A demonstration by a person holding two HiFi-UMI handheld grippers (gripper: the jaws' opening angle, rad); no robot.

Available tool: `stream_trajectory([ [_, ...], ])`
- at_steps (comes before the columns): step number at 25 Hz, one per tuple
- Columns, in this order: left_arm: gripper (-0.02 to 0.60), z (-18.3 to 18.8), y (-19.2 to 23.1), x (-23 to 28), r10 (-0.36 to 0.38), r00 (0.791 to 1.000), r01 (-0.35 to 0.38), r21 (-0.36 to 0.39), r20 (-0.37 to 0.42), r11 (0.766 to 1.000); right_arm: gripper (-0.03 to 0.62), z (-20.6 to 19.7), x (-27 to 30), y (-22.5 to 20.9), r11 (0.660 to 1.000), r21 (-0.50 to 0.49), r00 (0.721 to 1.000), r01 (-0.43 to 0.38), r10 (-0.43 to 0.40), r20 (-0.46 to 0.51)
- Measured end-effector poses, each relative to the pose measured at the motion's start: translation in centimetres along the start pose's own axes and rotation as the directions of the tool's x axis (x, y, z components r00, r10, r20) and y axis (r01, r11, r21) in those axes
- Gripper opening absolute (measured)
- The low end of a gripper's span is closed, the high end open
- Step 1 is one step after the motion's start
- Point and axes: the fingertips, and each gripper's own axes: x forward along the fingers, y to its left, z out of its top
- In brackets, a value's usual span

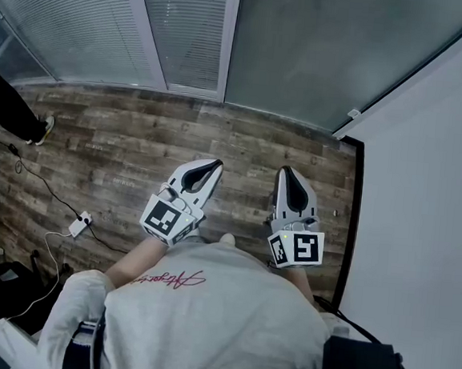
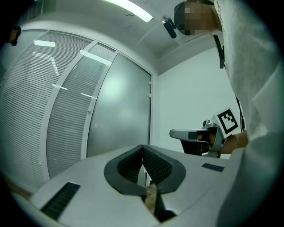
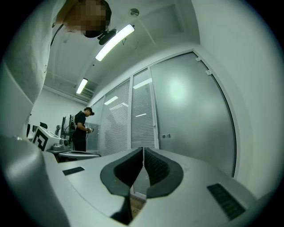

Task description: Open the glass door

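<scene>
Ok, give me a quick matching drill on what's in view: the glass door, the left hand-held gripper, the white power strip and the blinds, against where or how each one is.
Things:
1. glass door
2. left hand-held gripper
3. white power strip
4. slatted blinds

Places or states:
A. lying on the wood floor, far left
B. jaws together, nothing between them
C. frosted, straight ahead
D. in the panels left of the door

Pairs: 1-C, 2-B, 3-A, 4-D.
</scene>
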Motion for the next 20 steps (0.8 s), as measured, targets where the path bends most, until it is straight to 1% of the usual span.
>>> stream_trajectory([
  [4, 0.017, 0.4, -0.5, 0.5, -0.001, 1.0, 0.001, 0.012, 0.0, 1.0, 0.023, -0.1, -0.3, -0.8, 1.0, 0.025, 1.0, 0.001, -0.001, -0.001],
  [8, 0.017, 0.1, -1.6, 1.3, 0.002, 1.0, -0.002, 0.032, 0.008, 1.0, 0.023, -0.1, -0.9, -1.9, 1.0, 0.027, 1.0, -0.014, 0.014, 0.014],
  [16, 0.017, -0.3, -3.2, 2.6, 0.055, 0.998, -0.055, 0.018, 0.017, 0.998, 0.023, -0.4, -1.7, -3.8, 0.998, 0.022, 0.998, -0.057, 0.057, 0.009],
  [20, 0.017, -0.2, -3.6, 3.0, 0.081, 0.997, -0.081, 0.029, 0.009, 0.996, 0.023, -1.1, -1.6, -4.7, 0.997, 0.029, 0.997, -0.076, 0.077, -0.011],
])
